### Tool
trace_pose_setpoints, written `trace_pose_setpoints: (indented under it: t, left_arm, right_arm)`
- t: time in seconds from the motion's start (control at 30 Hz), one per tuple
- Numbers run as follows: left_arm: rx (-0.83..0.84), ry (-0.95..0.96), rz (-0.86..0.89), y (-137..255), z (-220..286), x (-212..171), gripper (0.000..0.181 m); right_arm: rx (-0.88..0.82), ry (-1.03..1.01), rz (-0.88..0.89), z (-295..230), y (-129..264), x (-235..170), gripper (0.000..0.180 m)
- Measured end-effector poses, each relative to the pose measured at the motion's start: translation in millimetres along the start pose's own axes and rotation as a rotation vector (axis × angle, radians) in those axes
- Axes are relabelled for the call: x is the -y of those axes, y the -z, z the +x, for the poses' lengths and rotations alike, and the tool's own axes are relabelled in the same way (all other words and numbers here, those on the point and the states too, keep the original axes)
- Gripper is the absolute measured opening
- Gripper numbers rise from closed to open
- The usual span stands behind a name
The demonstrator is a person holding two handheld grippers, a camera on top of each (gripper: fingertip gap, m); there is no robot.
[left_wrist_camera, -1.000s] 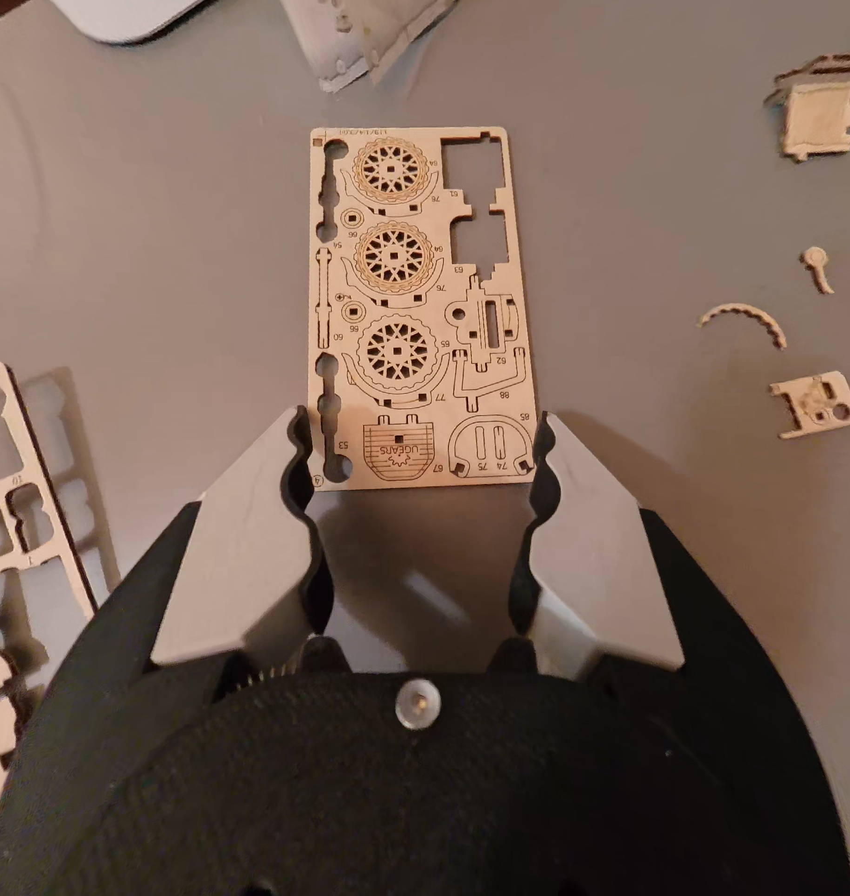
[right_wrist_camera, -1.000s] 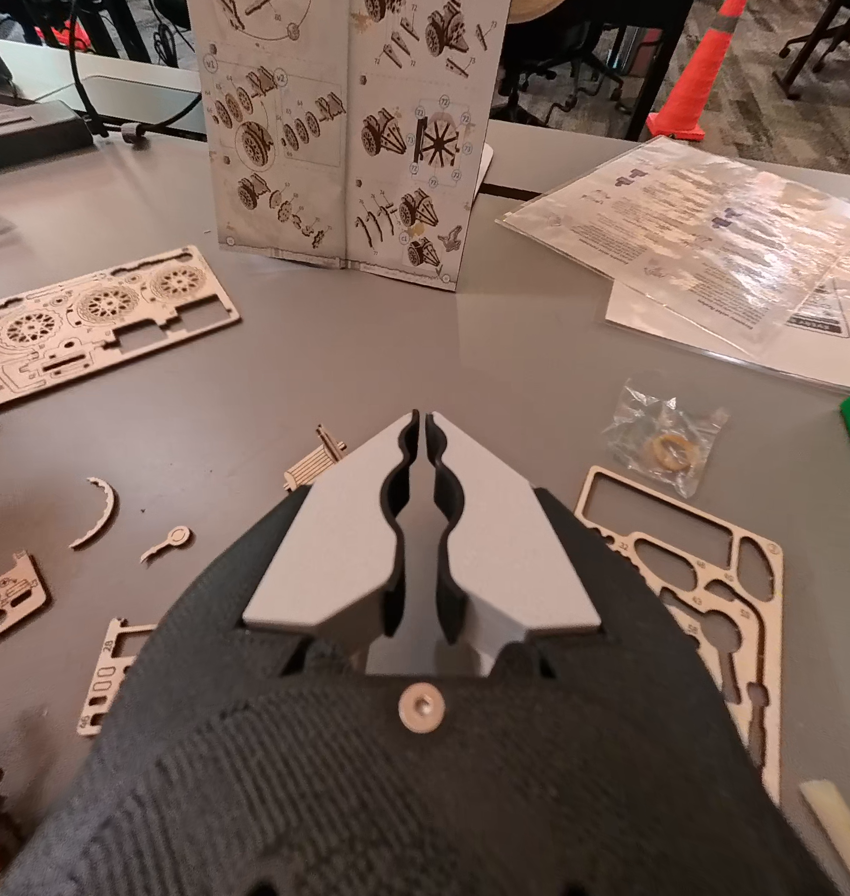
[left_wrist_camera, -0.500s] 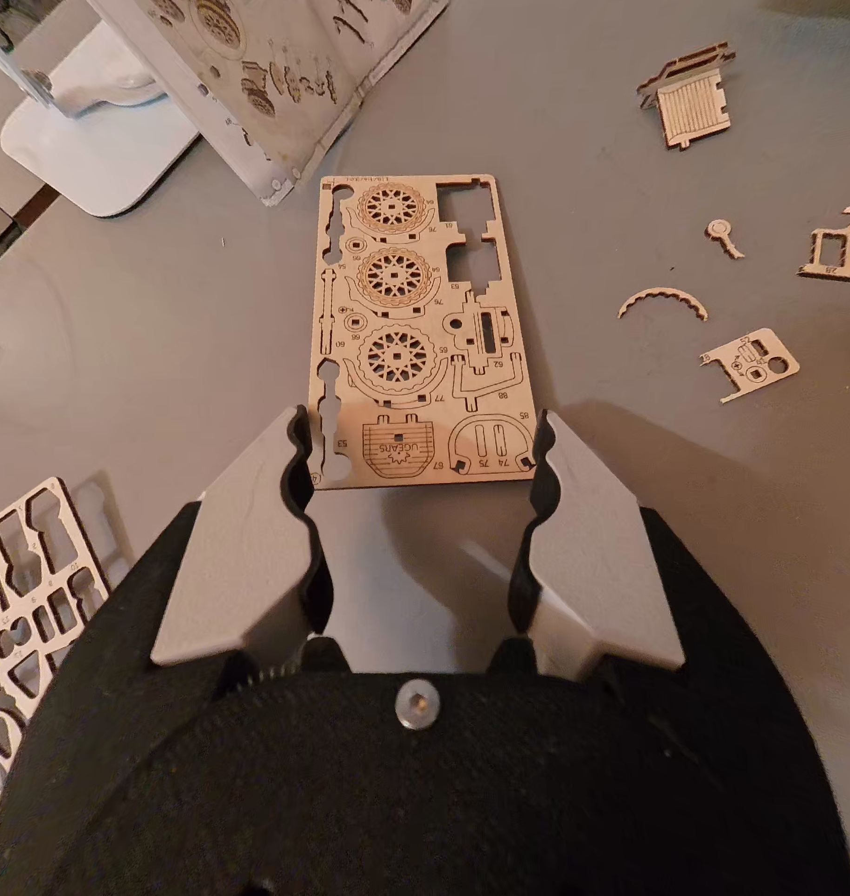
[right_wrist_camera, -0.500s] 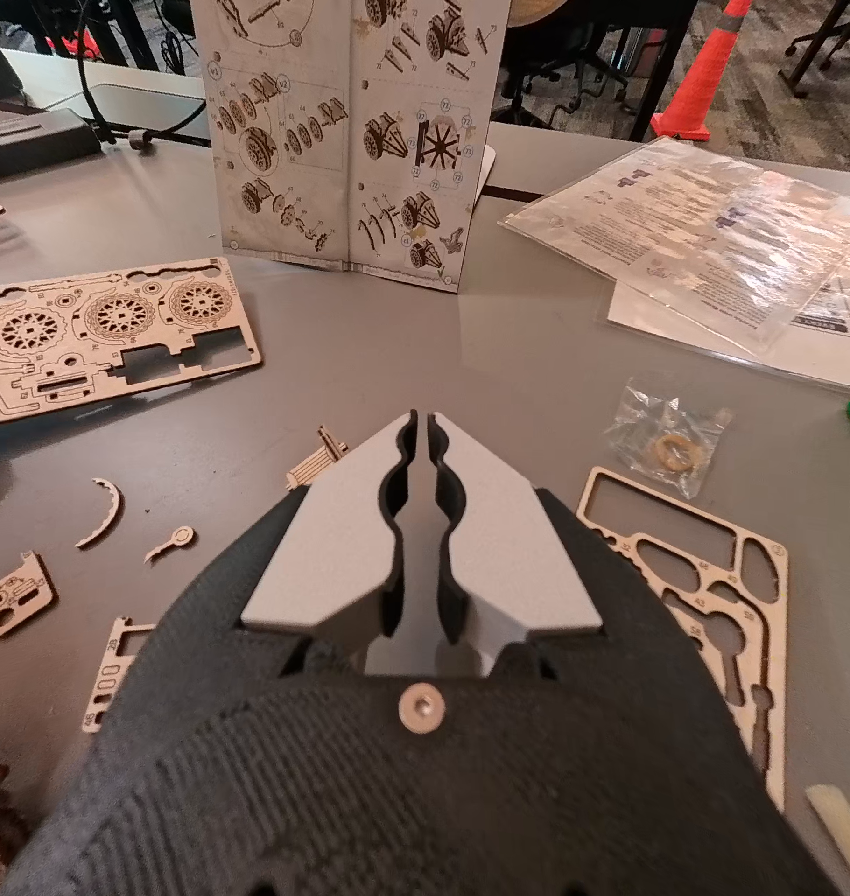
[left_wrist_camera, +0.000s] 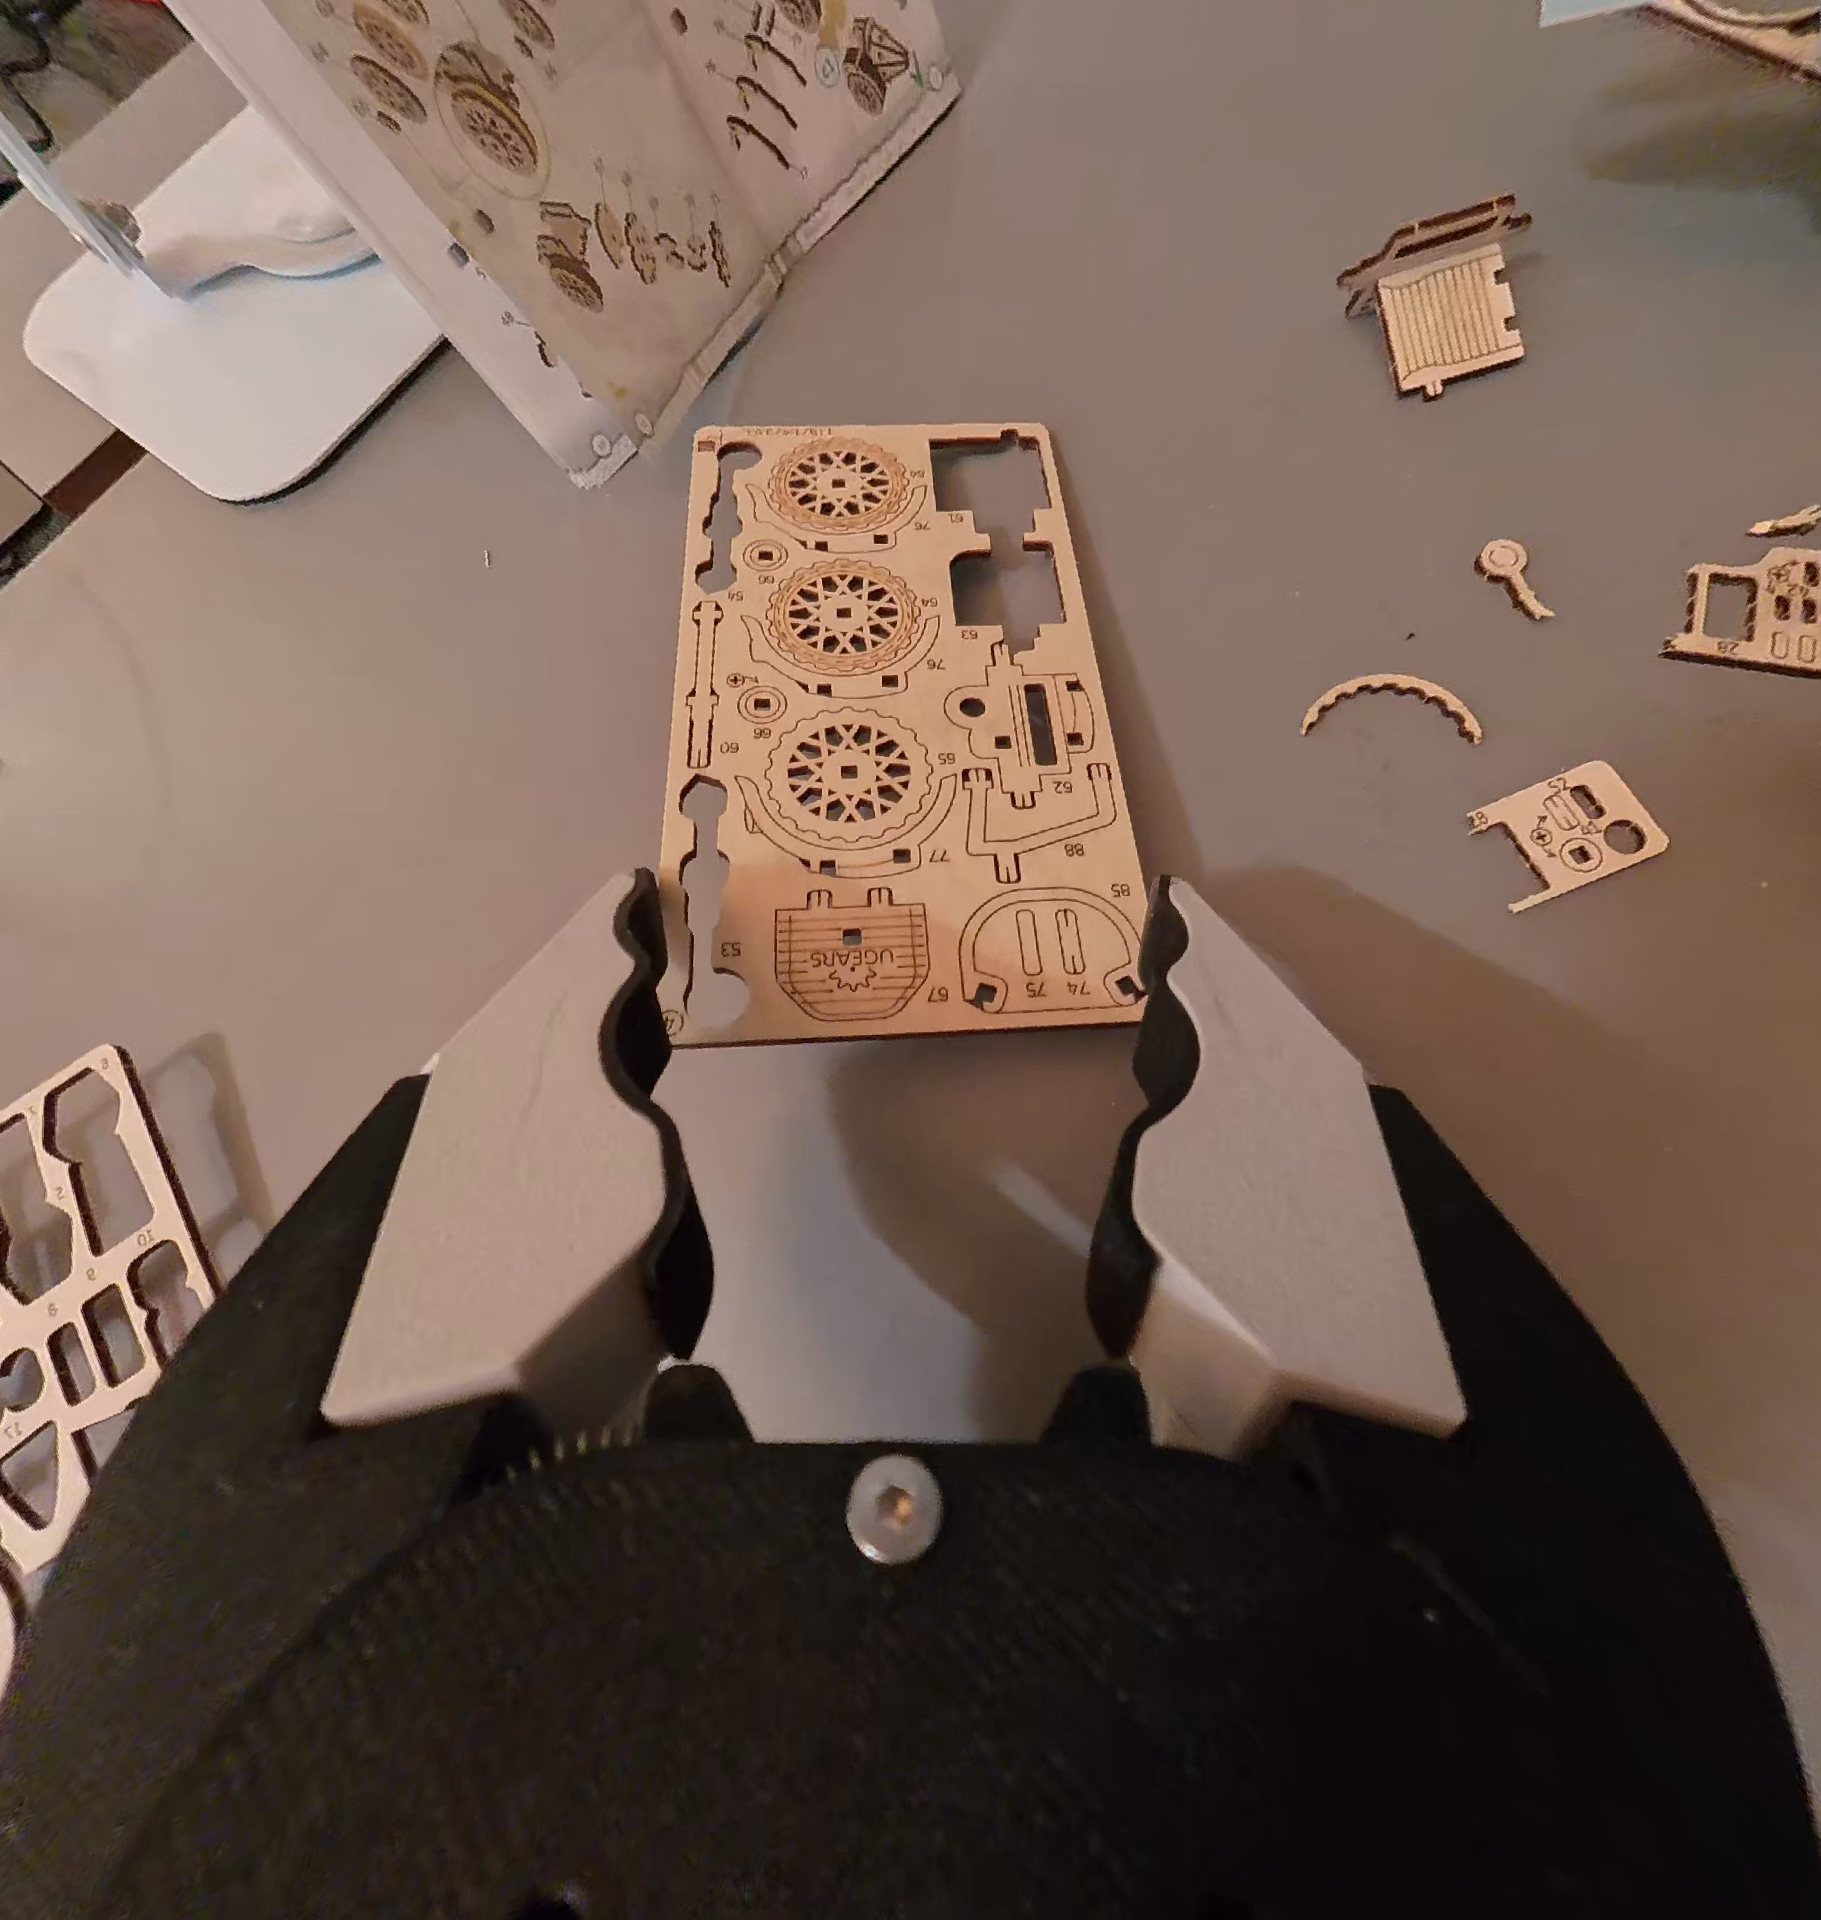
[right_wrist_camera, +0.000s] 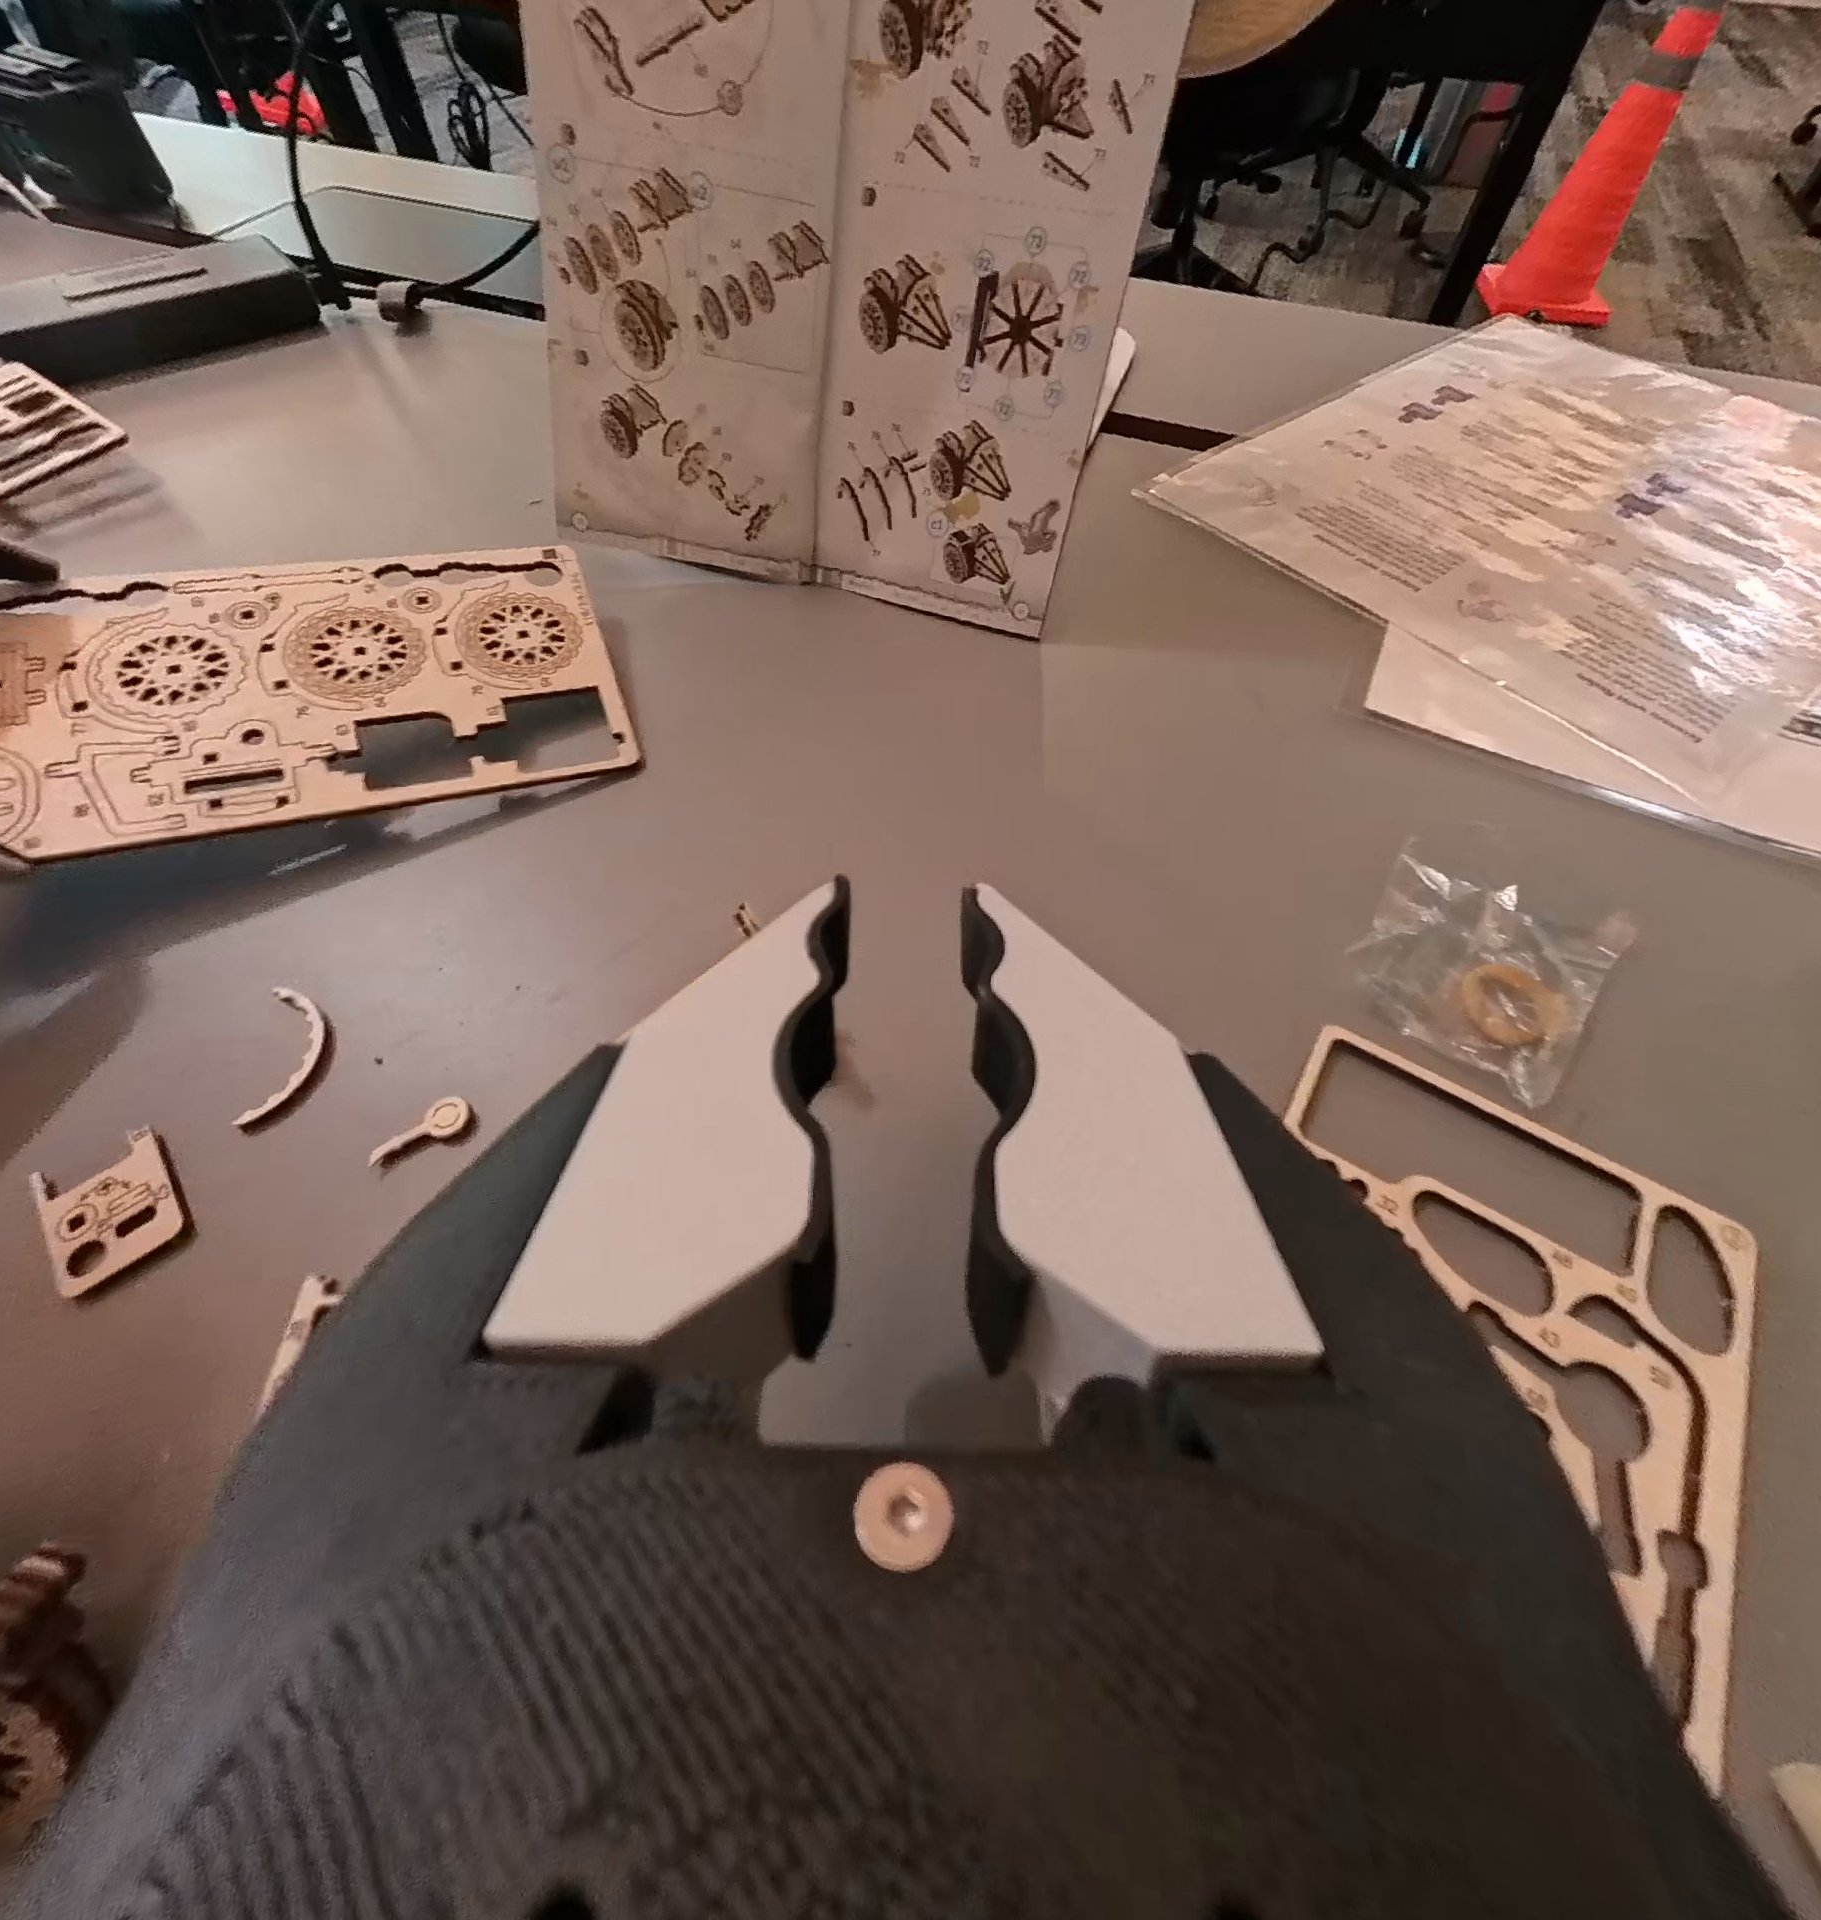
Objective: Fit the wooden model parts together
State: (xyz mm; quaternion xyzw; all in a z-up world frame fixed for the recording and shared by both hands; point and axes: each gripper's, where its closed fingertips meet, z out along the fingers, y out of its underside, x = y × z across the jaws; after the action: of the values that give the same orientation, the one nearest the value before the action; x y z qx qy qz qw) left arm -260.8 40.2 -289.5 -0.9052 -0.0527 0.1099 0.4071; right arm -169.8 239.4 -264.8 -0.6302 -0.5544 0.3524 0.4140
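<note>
My left gripper (left_wrist_camera: pixel 901 935) is shut on the near end of a wooden parts sheet (left_wrist_camera: pixel 885 727), one finger on each long edge. The sheet has three spoked wheels and several uncut parts. It also shows in the right wrist view (right_wrist_camera: pixel 262 717), raised off the grey table with a shadow under it. My right gripper (right_wrist_camera: pixel 904 904) is open by a narrow gap and empty, above the table. Loose parts lie on the table: a toothed arc (left_wrist_camera: pixel 1389 701), a key-shaped piece (left_wrist_camera: pixel 1508 571), a small plate (left_wrist_camera: pixel 1571 831) and a grille assembly (left_wrist_camera: pixel 1446 301).
An instruction booklet (right_wrist_camera: pixel 844 312) stands upright at the back. An emptied sheet frame (right_wrist_camera: pixel 1571 1299) and a bag with a ring (right_wrist_camera: pixel 1488 997) lie to the right, laminated pages (right_wrist_camera: pixel 1571 582) beyond. Another emptied frame (left_wrist_camera: pixel 44 1299) lies left of the left gripper. A white stand base (left_wrist_camera: pixel 210 364) sits behind. The toothed arc (left_wrist_camera: pixel 1389 701) sits 7 centimetres or so from the ends of my left fingers. Look for it in the right wrist view (right_wrist_camera: pixel 298 1060) too. The left tips stand about 8 centimetres off the small plate (left_wrist_camera: pixel 1571 831). It is also in sight in the right wrist view (right_wrist_camera: pixel 95 1215).
The left gripper has carried the sheet up and back, so more of the table and booklet shows. The right gripper's fingers have parted from nearly shut to a narrow gap.
</note>
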Motion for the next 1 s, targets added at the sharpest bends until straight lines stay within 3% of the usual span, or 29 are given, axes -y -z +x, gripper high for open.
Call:
trace_pose_setpoints:
  t: [0.27,1.0]
  left_arm:
    - [-0.007,0.022,0.013,-0.7,-0.2,1.5,0.092]
    - [0.006,-0.001,0.012,-0.4,-1.7,1.4,0.092]
  right_arm:
    - [0.038,0.061,0.009,-11.6,1.5,0.8,0.031]
    - [0.054,0.068,0.008,-15.1,2.1,0.9,0.034]
